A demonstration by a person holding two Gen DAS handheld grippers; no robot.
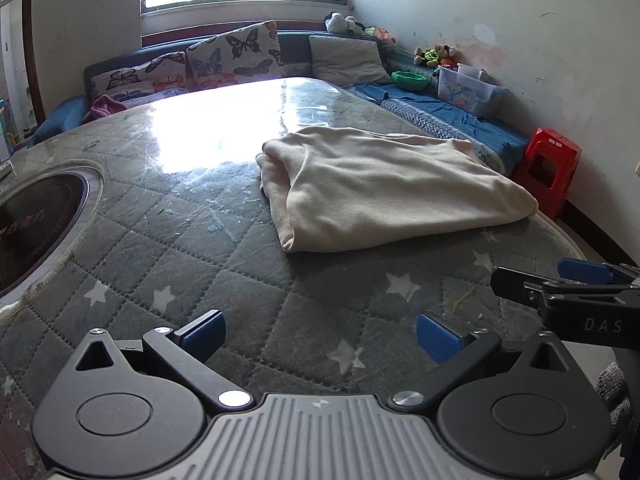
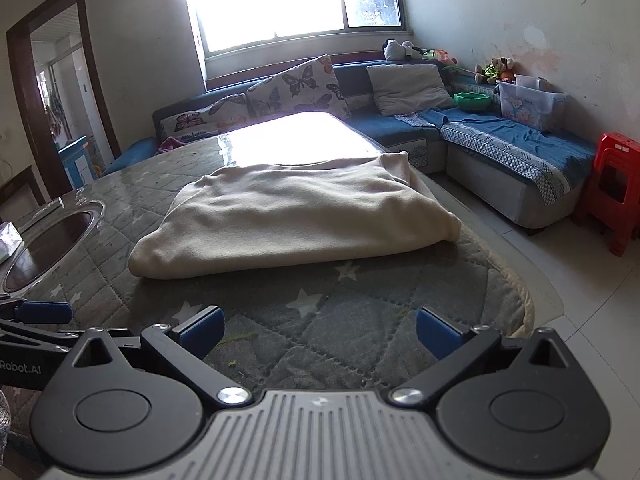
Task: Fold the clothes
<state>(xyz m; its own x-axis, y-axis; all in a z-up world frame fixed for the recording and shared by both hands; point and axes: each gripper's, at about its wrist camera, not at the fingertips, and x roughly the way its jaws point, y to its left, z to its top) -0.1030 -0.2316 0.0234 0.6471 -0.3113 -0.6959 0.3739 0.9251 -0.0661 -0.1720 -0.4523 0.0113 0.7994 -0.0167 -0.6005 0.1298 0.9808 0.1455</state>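
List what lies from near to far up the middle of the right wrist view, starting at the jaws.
right gripper with open jaws → quilted star-print table cover → cream folded garment → glare-lit bare tabletop → butterfly cushion → window.

Left hand-held gripper (image 1: pixel 320 336), right hand-held gripper (image 2: pixel 320 334) agape

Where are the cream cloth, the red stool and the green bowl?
cream cloth (image 2: pixel 296 220), right wrist view, middle of its top.
red stool (image 2: pixel 618 176), right wrist view, its front face.
green bowl (image 1: pixel 409 80), left wrist view, its side wall.
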